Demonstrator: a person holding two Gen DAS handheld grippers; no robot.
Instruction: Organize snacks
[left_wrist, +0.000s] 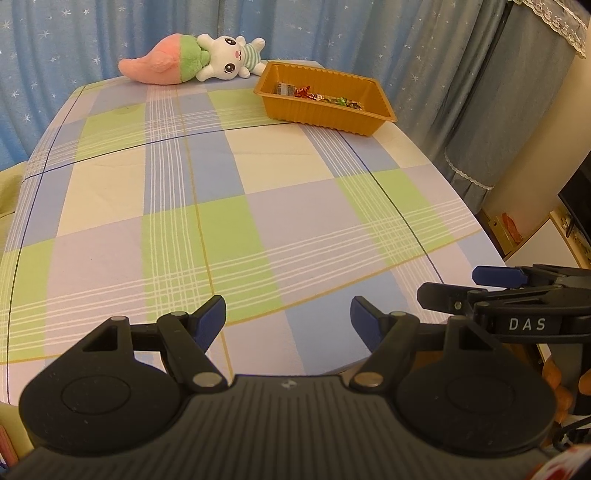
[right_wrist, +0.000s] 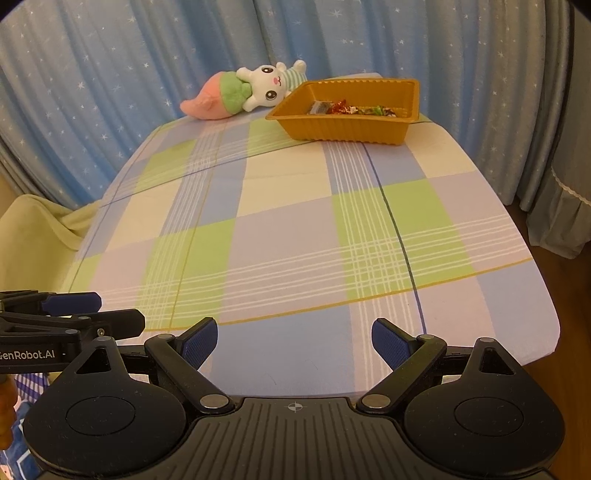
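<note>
Both grippers, left gripper (left_wrist: 288, 317) and right gripper (right_wrist: 294, 341), are held apart and empty over the table's (left_wrist: 258, 221) near edge; snacks (left_wrist: 317, 96) are piled in a tray (left_wrist: 347, 120) at the far right corner.

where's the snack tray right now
The snack tray sits at the table's far right corner in both views, just right of the plush toy, holding wrapped candies.

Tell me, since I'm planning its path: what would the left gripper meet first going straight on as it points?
Probably the bare checked tablecloth: the open left gripper points down at it, well short of the orange tray.
</note>
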